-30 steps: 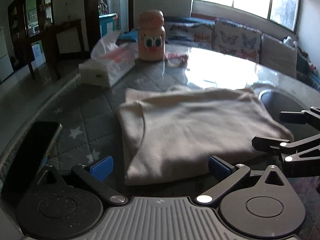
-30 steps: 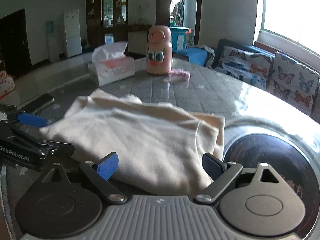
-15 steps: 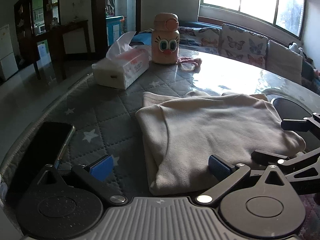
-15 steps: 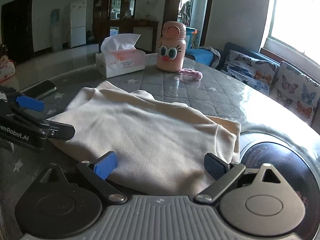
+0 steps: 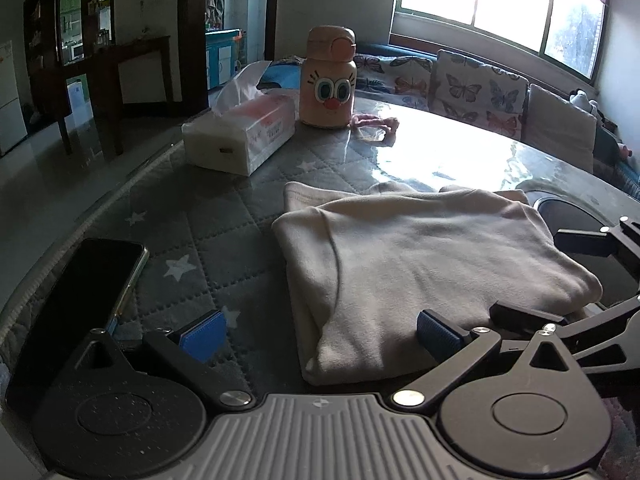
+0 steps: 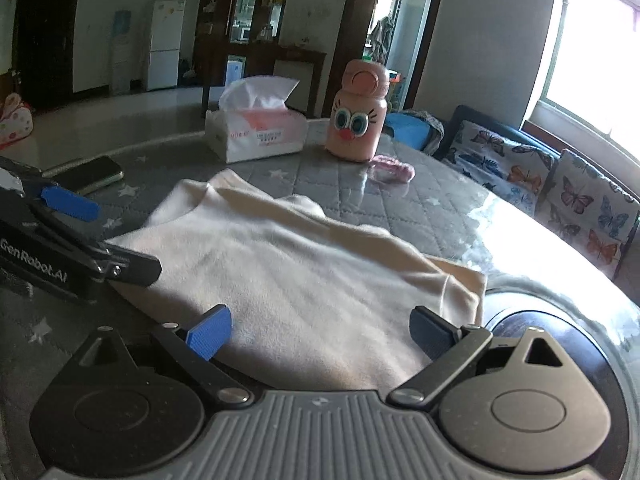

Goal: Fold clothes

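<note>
Garment: a cream folded top point(image 5: 420, 268) lies flat on the grey quilted star-print table cover point(image 5: 224, 236), several layers stacked, its near edge just in front of both grippers.
Left gripper point(image 5: 320, 332): blue-padded fingers spread wide, holding nothing; the right pad sits over the garment's near edge, the left pad over bare cover.
Right gripper point(image 6: 324, 330): fingers likewise spread apart and empty, both pads low over the garment's near edge.
Writing: "GenRobot.AI" in white on the side of the left gripper's body, readable only from the right wrist view. Small print on the tissue box point(image 6: 256, 132) is too blurred to read.
Bottle: a pink child's flask point(image 6: 358, 116) with cartoon eyes and a red nose stands beyond the garment, a pink hair tie point(image 6: 390, 166) just beside it.
Left view only: a dark phone point(image 5: 76, 308) lying close at the table's edge, large in frame; the window and a plain cushion.
Right view only: a white fridge point(image 6: 166, 42) and a dark cabinet in the far room; a dark round inset point(image 6: 560, 320) in the table at the garment's right.
Both views: a butterfly-print sofa cushion point(image 5: 476, 92).
</note>
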Demonstrator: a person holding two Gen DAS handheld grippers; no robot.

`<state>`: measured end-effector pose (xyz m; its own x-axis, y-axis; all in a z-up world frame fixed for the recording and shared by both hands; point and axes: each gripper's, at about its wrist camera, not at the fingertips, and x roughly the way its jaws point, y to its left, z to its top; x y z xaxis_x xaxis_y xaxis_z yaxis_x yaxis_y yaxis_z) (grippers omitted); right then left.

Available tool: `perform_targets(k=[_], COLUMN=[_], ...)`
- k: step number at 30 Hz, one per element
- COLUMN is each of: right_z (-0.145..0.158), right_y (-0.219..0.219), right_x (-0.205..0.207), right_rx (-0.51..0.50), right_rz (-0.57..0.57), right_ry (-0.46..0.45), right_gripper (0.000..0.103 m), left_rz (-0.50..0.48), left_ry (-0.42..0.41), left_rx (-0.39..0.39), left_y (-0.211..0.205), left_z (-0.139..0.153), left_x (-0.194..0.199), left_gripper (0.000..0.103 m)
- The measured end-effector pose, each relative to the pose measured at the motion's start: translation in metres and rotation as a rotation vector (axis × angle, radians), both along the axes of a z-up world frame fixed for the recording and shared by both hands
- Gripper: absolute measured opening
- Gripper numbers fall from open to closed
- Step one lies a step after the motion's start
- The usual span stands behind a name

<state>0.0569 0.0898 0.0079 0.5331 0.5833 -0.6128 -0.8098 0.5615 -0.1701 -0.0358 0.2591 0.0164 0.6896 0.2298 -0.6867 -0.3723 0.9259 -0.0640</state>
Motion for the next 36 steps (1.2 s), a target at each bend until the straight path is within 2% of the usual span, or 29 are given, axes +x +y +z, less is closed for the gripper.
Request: perform_targets(k=[3,18,36], right_z=[0.004,0.007,0.001], right_y=[-0.004,-0.035,-0.065], right_x=[-0.001,-0.005,-0.022], right_rx=[0.017,0.078,0.092], right_rz=[-0.003,-0.016,-0.053], right_ry=[0.011,0.143,0.171], right_gripper=[0.101,0.103,0.103], left_rz=[-0.003,0.017,0.04], left_ry=[0.001,-0.023,0.009], left_rx=[0.008,0.02,0.046], left_y=[-0.004,-0.034,-0.065], left_z=[0.001,0.009,0.007], left_x=[-0.002,-0.02,-0.035], left_gripper=[0.103,0.103,0.103])
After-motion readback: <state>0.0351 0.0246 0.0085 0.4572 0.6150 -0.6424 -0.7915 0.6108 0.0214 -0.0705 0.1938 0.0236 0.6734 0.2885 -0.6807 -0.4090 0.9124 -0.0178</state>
